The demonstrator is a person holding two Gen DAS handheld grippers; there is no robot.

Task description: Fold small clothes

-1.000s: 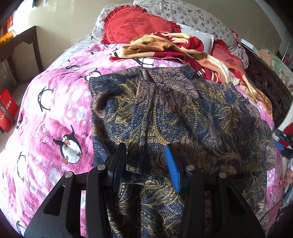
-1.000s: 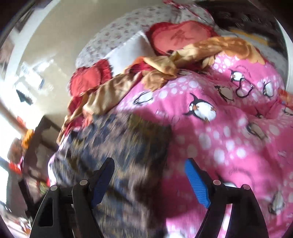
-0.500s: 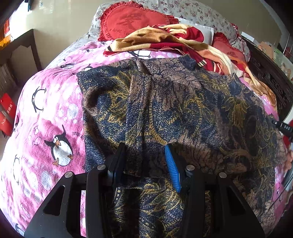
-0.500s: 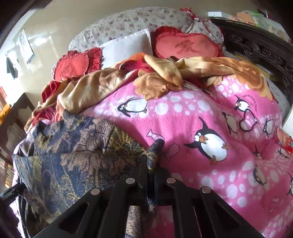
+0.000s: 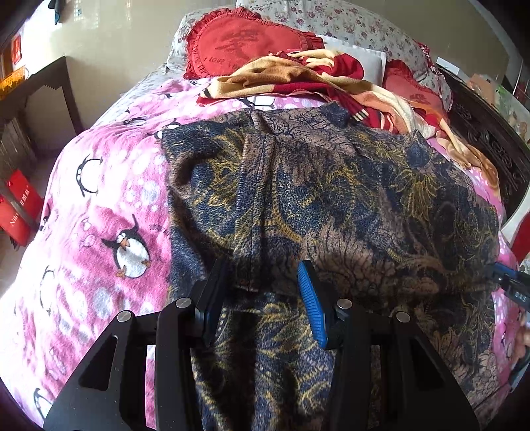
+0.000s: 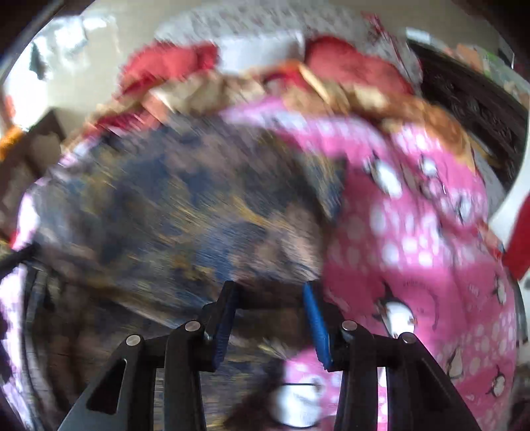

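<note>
The garment [image 5: 331, 205], a dark blue, brown and gold patterned piece, lies spread across the bed on a pink penguin blanket [image 5: 109, 205]. We see a fold running down its left part, from the far edge toward our left gripper [image 5: 263, 291]. That gripper hangs just over the near part of the cloth, its jaws apart at a middling width with fabric lying beneath the gap, nothing pinched that we can see. Our right gripper [image 6: 273, 315] sits at the garment's right edge, where cloth meets blanket; its jaws are likewise apart. That view is badly smeared, so we cannot tell whether they touch the cloth.

At the far end of the bed rest a red heart cushion [image 5: 245, 43], a floral pillow [image 5: 357, 30] and a rumpled red and tan blanket [image 5: 314, 79], whose fringe touches the garment's far edge. Left of the garment the pink blanket lies bare, down to the bed's left edge. Beyond that edge we see pale floor, a dark side table [image 5: 49, 86] and a red bag [image 5: 20, 205]. On the right a dark carved bed frame [image 5: 487, 142] runs close along the garment's right side.
</note>
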